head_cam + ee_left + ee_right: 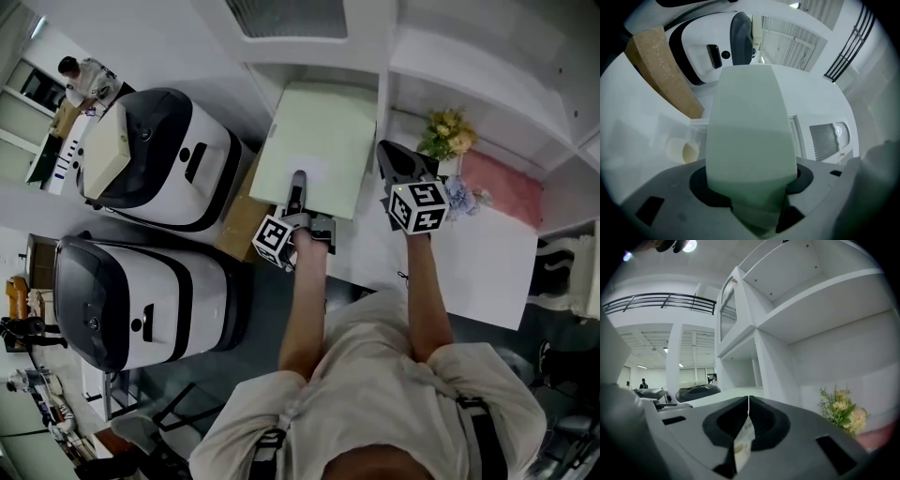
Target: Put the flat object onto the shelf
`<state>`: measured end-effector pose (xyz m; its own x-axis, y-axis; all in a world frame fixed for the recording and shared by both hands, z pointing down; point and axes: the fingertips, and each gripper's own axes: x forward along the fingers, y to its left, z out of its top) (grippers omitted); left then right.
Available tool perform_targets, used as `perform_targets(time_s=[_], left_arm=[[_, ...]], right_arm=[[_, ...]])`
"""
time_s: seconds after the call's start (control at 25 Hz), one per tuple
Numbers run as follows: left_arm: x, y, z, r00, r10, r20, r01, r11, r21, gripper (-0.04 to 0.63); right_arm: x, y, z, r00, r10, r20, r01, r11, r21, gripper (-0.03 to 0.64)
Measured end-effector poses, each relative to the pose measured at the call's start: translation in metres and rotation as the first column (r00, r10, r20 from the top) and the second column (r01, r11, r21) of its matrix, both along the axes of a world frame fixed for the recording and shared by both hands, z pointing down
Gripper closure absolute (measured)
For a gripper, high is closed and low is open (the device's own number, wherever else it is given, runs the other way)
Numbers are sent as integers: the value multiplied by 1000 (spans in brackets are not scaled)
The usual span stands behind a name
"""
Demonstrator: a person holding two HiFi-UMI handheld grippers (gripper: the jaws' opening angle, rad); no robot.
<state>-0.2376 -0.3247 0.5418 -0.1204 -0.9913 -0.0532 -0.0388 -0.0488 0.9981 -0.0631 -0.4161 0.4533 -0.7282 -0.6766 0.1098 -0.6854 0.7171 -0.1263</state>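
1. Flat pale-green panel: the left gripper holds it at its near short edge, jaws clamped on it. It appears to be carried clear of any surface.
2. Long axis: it runs straight out from the left gripper, far edge leading toward the white shelf unit.
3. Bearing: the open shelf levels lie ahead and to the right of the far edge. An upright divider stands just beside the panel's right edge.
4. Right gripper: jaws together, holding nothing. It is just right of the panel, near the flowers.
5. Judgement: the left arm alone carries the load. Insertion calls for a shift rightward, then an advance along the long axis. The far right corner could strike the divider.
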Motion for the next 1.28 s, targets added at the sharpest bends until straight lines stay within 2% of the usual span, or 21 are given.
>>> perform_targets(time_s=[0.32,0.48,0.6,0.84,1.0,1.2,1.28], left_arm=[[-3,-13,2,999,19,-27,-19,1000,-17,324],[-7,-20,0,999,21,-31,-22,1000,-7,324],[-7,-26,0,999,25,-31,-25,1000,-10,324],[-9,-45,-3,998,46,-36,-46,999,-19,324],[-9,-58,-5,996,81,-40,-82,996,-26,324],[-6,-71,-4,989,131,-62,-133,991,-17,324],[-7,-75,-5,986,154,-64,-156,988,-16,324]], right_arm=[[-7,10,17,998,-68,-16,68,997,-30,548],[-18,31,21,988,-152,-11,152,988,-24,548],[-25,52,21,967,-257,1,257,966,-9,548],[-43,86,14,907,-418,-54,419,907,30,548],[-60,113,14,857,-506,-98,510,860,14,548],[-70,121,25,864,-493,-104,493,870,-23,548],[-74,120,32,867,-472,-156,472,881,-45,548]])
